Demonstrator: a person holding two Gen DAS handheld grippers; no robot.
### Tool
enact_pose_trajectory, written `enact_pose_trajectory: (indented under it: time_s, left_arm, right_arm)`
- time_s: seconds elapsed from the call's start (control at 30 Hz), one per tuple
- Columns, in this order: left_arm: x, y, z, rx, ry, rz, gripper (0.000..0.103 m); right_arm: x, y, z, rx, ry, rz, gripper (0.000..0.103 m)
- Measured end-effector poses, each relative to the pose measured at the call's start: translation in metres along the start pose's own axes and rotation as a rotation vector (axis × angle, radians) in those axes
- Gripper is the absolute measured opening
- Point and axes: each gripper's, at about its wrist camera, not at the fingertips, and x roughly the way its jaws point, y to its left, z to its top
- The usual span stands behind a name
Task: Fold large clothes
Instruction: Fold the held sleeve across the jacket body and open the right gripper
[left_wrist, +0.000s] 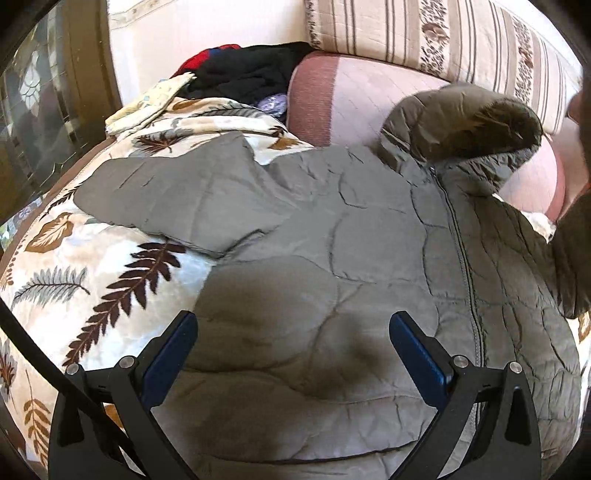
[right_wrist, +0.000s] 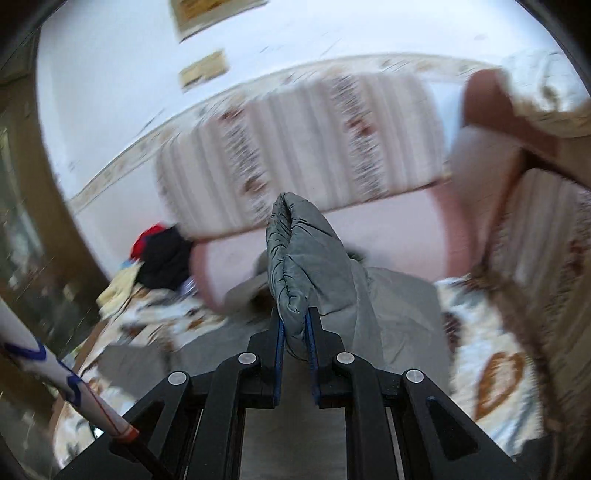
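A grey quilted jacket (left_wrist: 332, 236) lies front-up and zipped on a leaf-print bedspread (left_wrist: 92, 266), and everything here is placed against it. To its left, one sleeve (left_wrist: 173, 199) is spread out flat over the bedspread; beyond that sleeve sits a heap of dark clothes (left_wrist: 247, 70). Over the jacket's lower front hangs the left gripper (left_wrist: 293, 328), jaws wide apart with nothing between them. Farther right, past the zip (left_wrist: 461, 258) and the hood (left_wrist: 465, 122), the right gripper (right_wrist: 295, 328) is pinched nearly closed on a bunched fold of the jacket's fabric, apparently the other sleeve, lifted clear of the jacket body. The step in hand seems to be folding that sleeve in across the chest. Next, the sleeve wants laying flat over the zip before release, and the left gripper could then take the spread sleeve.
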Motion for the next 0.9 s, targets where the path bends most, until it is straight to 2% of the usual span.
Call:
enact_pose_trajectory:
  time_s: [0.17,0.4,0.53,0.57,0.6,0.67,0.77,0.9]
  left_arm:
    - [0.001,0.013,0.003,-0.036,0.001,0.009,0.103]
    - [0.006,0.018,0.005,-0.055,0.012,0.013,0.103]
    - [0.01,0.018,0.006,-0.067,0.016,0.002,0.103]
    - [0.01,0.017,0.006,-0.067,0.016,-0.001,0.103]
    - [0.011,0.016,0.006,-0.066,0.015,-0.002,0.103]
    - [0.011,0.015,0.007,-0.062,0.011,-0.002,0.103]
    - [0.01,0.016,0.008,-0.075,-0.001,-0.008,0.103]
    - [0.012,0.013,0.007,-0.074,-0.003,-0.013,0.103]
  right_arm:
    - [0.051,0.042,-0.046,-0.019,0.121,0.102,0.012]
    - [0.145,0.059,-0.123,0.043,0.308,0.167,0.012]
    - [0.171,0.068,-0.147,0.045,0.338,0.212,0.012]
    - [0.176,0.069,-0.15,0.053,0.357,0.237,0.015]
    - [0.18,0.071,-0.152,0.059,0.384,0.259,0.025]
    - [0.181,0.073,-0.153,0.057,0.415,0.304,0.035]
    - [0.168,0.072,-0.148,0.0,0.39,0.34,0.039]
    - [0.15,0.049,-0.138,-0.02,0.361,0.379,0.048]
